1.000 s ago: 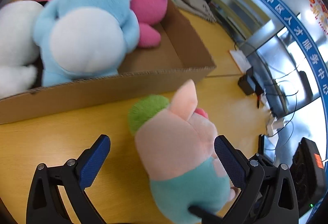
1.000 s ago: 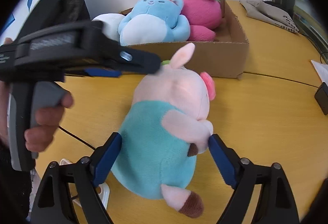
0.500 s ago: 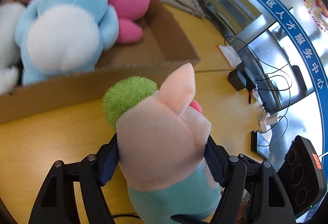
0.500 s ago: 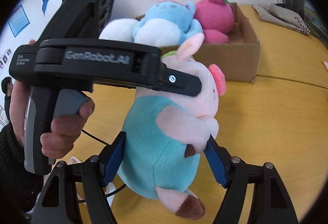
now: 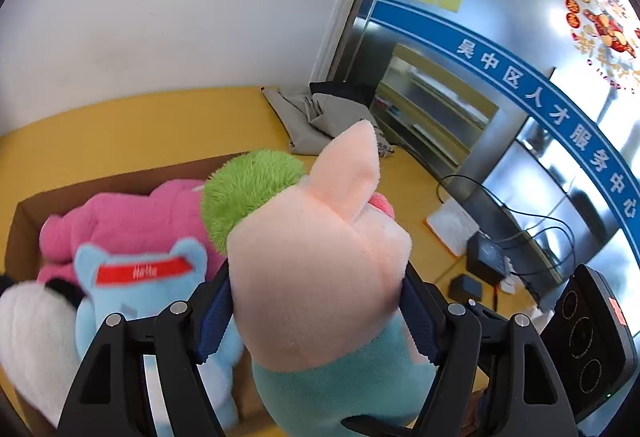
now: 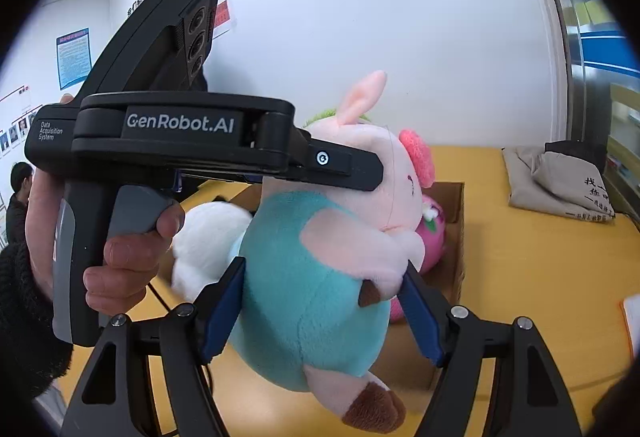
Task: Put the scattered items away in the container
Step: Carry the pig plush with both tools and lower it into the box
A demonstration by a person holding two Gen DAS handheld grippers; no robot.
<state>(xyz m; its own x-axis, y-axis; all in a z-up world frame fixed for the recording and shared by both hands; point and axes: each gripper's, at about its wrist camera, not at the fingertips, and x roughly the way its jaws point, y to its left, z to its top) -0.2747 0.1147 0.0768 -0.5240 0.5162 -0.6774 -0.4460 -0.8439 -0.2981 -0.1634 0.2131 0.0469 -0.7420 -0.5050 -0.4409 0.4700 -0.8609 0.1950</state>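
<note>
Table: bare yellow top far and right of box. Box near-full with pink, blue, white toys. Pig held above the box's right edge, left gripper clamps its head, right gripper its teal body.

A grey cloth bag lies at the far right of the yellow table; a black box with cables sits nearer, beside a glass wall
</note>
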